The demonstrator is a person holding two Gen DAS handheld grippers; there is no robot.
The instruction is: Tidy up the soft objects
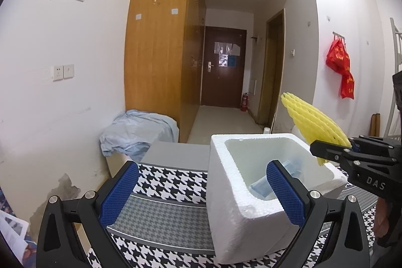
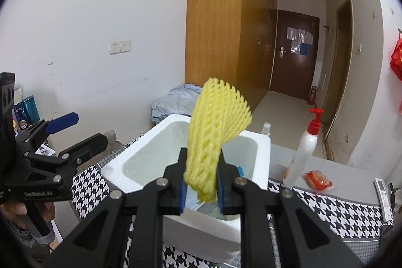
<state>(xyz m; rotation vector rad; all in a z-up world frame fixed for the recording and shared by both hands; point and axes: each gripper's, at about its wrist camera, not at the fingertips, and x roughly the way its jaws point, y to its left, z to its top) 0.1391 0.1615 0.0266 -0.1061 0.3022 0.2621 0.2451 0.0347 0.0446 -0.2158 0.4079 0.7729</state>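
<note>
Two grippers are in view: the left gripper [image 1: 201, 195] and the right gripper [image 2: 201, 189]. There is one yellow foam net [image 2: 213, 132] and one white foam box [image 2: 261, 150]. Inside the box lie blue-tinted packets [image 1: 261, 186]; their number cannot be told. On the table [image 2: 334, 167] stand one lotion pump bottle [image 2: 304, 150], one red packet [image 2: 317, 181] and one remote control [image 2: 384, 195]. One small spray bottle [image 2: 266, 128] shows behind the box.

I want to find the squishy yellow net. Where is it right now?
The yellow foam net is pinched in the right tongs, held up above the open white foam box. In the left wrist view it shows at the right, over the box's far corner.
</note>
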